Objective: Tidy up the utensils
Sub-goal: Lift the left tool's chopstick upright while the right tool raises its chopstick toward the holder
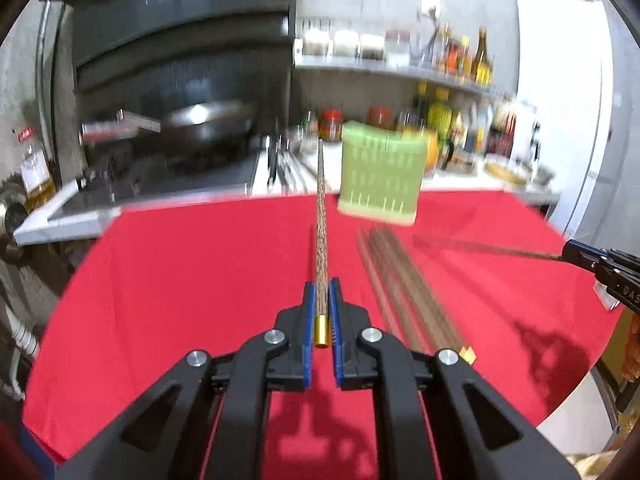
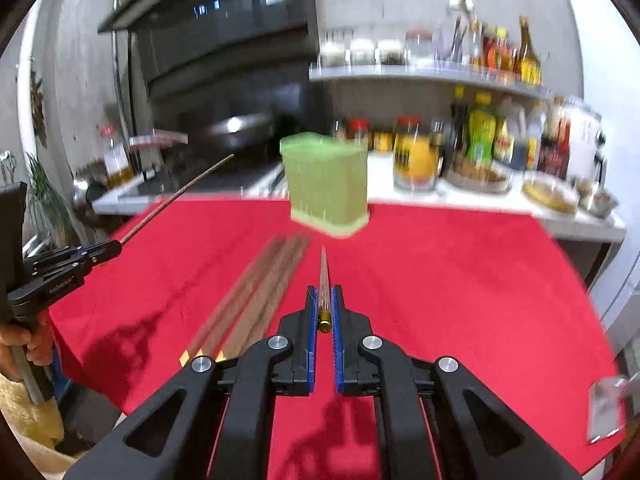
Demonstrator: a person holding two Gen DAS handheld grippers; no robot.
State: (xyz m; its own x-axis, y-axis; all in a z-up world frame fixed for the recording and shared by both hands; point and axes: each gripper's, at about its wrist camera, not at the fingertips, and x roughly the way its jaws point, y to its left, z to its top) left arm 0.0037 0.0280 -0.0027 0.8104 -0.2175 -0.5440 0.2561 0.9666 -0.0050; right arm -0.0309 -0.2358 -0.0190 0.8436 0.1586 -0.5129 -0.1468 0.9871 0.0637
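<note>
- Black, blue-padded fingers of the left gripper (image 1: pixel 321 300) pinch one chopstick (image 1: pixel 321 216) near its gold-capped end; the stick runs straight ahead along the fingers, tip raised above the red tablecloth (image 1: pixel 180 272).
- The right gripper (image 2: pixel 325 300) is likewise clamped on a second chopstick (image 2: pixel 323 276), gold cap sitting between the pads, tip aimed toward the green holder (image 2: pixel 326 184).
- From the right wrist view, the left gripper (image 2: pixel 106 249) enters at the left edge, angled up, and a person's hand (image 2: pixel 28 344) wraps its handle low in that corner.
- Writing: pale lettering shows on both gripper bodies (too blurred and cropped to read).
- Both held chopsticks are dark brown wood with a mottled grain, tapering to thin points.
- A bundle of loose chopsticks (image 1: pixel 404 284) lies on the cloth between the two grippers, blurred, gold ends nearest the cameras.
- The green holder (image 1: pixel 380 176) is a slotted plastic box standing upright at the cloth's far edge, beyond the bundle.
</note>
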